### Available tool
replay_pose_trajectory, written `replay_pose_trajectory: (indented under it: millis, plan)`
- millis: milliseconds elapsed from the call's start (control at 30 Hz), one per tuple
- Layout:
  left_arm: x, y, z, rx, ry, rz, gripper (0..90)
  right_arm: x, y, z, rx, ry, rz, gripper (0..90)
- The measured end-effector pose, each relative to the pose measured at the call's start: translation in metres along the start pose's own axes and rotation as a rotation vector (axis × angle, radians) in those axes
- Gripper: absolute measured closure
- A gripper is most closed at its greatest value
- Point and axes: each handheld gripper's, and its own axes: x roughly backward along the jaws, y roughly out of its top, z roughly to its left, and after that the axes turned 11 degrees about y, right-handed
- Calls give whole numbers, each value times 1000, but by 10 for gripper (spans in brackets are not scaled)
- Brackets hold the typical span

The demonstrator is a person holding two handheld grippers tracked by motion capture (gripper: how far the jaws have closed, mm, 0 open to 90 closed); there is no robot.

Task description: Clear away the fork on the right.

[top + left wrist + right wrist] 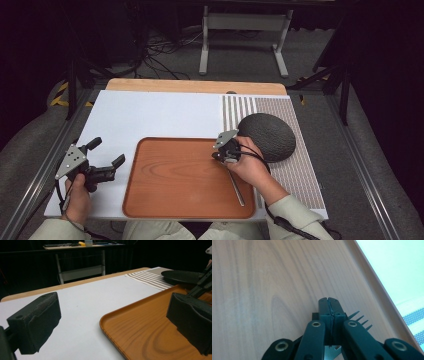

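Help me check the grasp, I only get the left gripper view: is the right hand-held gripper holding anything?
Observer: Yes. The right hand-held gripper is shut on a metal fork; its tines stick out beside the jaws.
Operator: Where is that fork relative to the tray?
Observer: Over the right part of the wooden tray; in the high view its handle runs back toward the person.
Operator: Anything on the dark plate I can glimpse?
Observer: No. The dark round plate is bare and sits on the striped mat, right of the tray.
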Motion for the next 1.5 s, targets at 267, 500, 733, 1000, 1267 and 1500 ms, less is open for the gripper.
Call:
replay_pose_trajectory:
  millis: [267, 500, 733, 1000, 1267, 1500]
  plan:
    - [0, 0, 0, -1, -3, 2, 0, 5, -7, -5, -23, -26, 7, 900]
    - [-1, 0, 0, -3, -6, 8, 0, 9, -13, -10, -46, -42, 10, 900]
    - [-1, 0, -1, -5, -7, 7, 0, 14, -19, -14, -66, -64, 13, 900]
    - [-1, 0, -1, -4, -6, 6, 0, 18, -23, -16, -82, -83, 14, 900]
    - [-1, 0, -1, -3, -8, 6, 0, 21, -27, -18, -87, -89, 24, 900]
    - [-1, 0, -1, -1, -7, 6, 0, 23, -28, -19, -99, -98, 22, 900]
